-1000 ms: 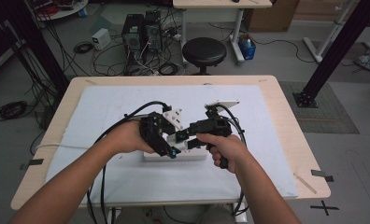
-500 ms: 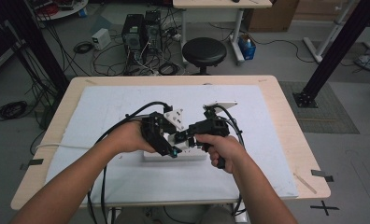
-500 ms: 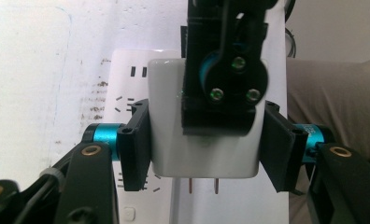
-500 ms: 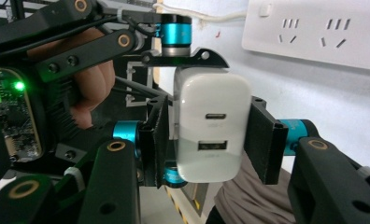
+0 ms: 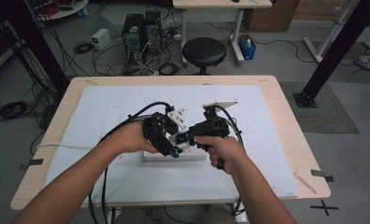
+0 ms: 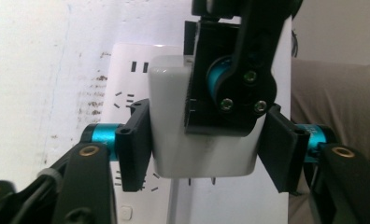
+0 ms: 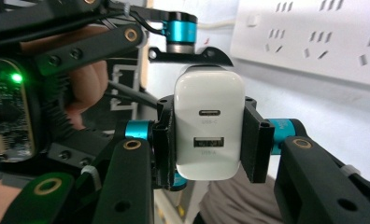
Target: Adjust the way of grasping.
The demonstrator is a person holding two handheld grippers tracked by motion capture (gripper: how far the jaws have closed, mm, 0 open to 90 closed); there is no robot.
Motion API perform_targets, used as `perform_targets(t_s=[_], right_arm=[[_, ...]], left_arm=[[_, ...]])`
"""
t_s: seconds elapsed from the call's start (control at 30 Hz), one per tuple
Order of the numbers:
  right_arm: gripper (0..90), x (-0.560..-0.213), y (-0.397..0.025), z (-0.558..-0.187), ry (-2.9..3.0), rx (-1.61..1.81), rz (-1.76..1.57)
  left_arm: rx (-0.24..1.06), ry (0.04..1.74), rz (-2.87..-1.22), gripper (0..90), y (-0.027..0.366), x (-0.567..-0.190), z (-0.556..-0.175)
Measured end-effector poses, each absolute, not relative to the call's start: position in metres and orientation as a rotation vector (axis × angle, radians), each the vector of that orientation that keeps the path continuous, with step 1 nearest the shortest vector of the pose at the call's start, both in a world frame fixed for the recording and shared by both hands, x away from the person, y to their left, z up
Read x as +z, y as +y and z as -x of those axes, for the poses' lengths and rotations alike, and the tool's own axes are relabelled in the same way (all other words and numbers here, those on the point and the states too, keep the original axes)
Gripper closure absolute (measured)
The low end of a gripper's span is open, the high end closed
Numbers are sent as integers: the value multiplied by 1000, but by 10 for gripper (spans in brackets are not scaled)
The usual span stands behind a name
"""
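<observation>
In the high view, both hands meet over the middle of the white mat, a little toward its near edge. The left gripper (image 5: 167,140) and the right gripper (image 5: 192,136) come together above the white power strip (image 5: 148,156), which lies flat on the table (image 5: 286,112).

In the left gripper view, the white charger (image 6: 174,116) sits between the jaws; the left pad touches it, the right pad stands just off, so a firm grip I cannot tell. The strip's sockets are just behind it.

In the right gripper view, the jaws are closed on the charger's two sides (image 7: 209,128), its USB ports facing the camera.

I judge the risk is tilt: if both grippers pull differently, the prongs may miss the socket slots, or the charger may slip.
</observation>
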State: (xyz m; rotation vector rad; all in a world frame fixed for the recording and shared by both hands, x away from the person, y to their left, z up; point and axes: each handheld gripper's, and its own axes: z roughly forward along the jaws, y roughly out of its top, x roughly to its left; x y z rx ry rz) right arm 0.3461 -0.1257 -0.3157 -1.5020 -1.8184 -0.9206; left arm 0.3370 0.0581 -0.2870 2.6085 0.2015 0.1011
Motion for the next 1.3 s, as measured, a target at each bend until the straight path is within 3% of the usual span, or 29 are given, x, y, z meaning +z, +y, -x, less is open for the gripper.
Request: perform_targets(t_s=[0.13, 0.43, 0.67, 1.3], right_arm=[[620, -314, -127, -346, -1865, -899, 1525], [619, -305, -124, -346, -2018, -808, 1600], [619, -301, -126, -348, -2143, -707, 1690], [619, -298, -146, -351, -2412, -256, 1907]], left_arm=[[64, 253, -2634, 279, 61, -286, -341], [-1, 362, -2779, 219, 73, -286, -343], [-43, 398, -2895, 219, 86, -284, -342], [-56, 475, -3022, 219, 111, -283, -338]])
